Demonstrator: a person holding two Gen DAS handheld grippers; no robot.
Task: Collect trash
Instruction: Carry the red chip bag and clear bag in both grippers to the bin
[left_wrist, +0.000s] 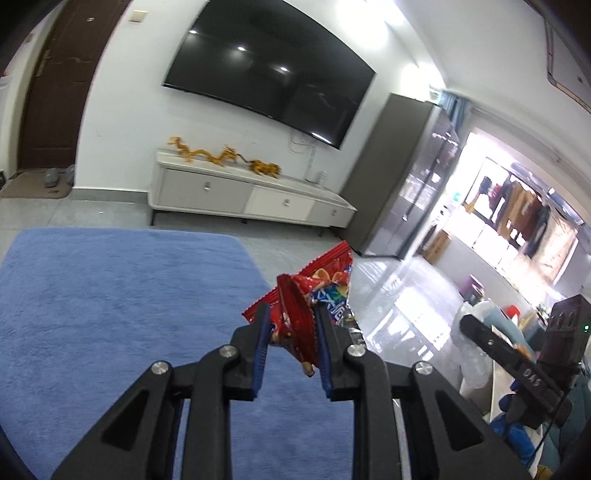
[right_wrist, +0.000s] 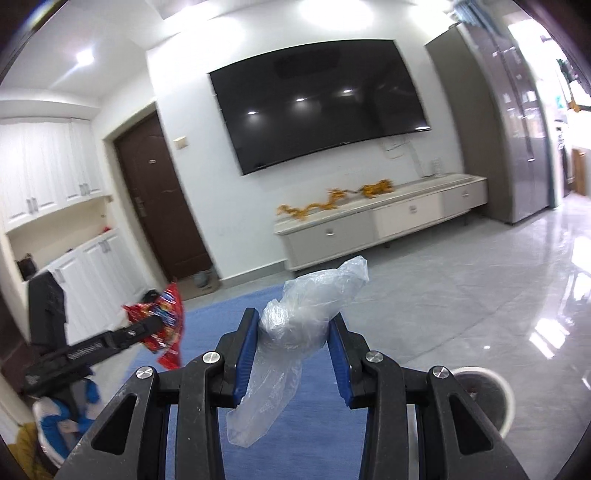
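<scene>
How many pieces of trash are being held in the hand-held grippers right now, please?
2. A red snack wrapper is pinched in the left hand-held gripper, and a crumpled clear plastic bag is clamped in the right hand-held gripper. More may lie out of view.

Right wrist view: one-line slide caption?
Right gripper clamps a crumpled clear plastic bag above the blue rug.

Left wrist view: looks forward along its fingers, tilted slightly down, rolled clockwise; wall television (left_wrist: 271, 72) at 12 o'clock, far; blue rug (left_wrist: 122, 314) below, nearer. Right wrist view: same heading, television (right_wrist: 317, 107) at 12 o'clock. Shared: television, rug (right_wrist: 214, 325), white cabinet (left_wrist: 251, 195) (right_wrist: 380, 218). Each view catches the other gripper, at 3 and 9 o'clock.
</scene>
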